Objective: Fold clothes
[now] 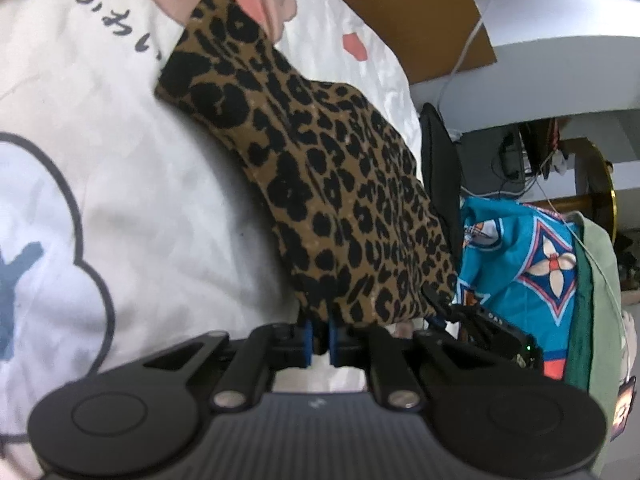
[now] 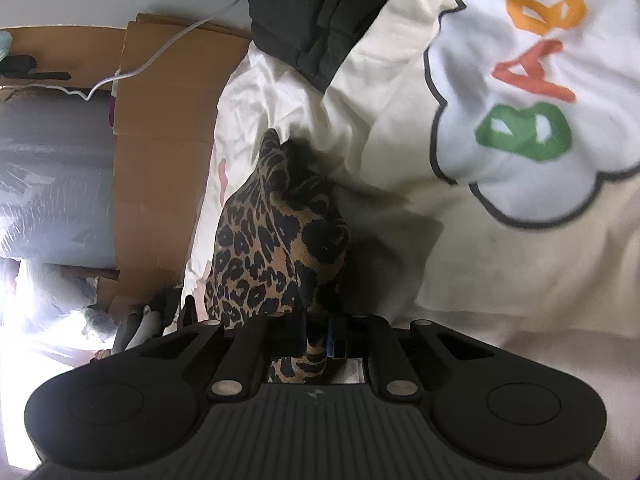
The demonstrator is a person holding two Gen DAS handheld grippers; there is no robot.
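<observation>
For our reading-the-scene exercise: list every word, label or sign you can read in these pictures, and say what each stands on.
"BABY": coloured letters in a cloud outline on the white bedding.
Dark Japanese characters on the bedding: too blurred to read.
Small white print on a black device: too small to read.

Both wrist views look forward and downward, close over the white bedspread (image 1: 132, 208). The left view faces along the leopard-print cloth (image 1: 320, 184); the right view sees the same cloth (image 2: 276, 240) end-on.
</observation>
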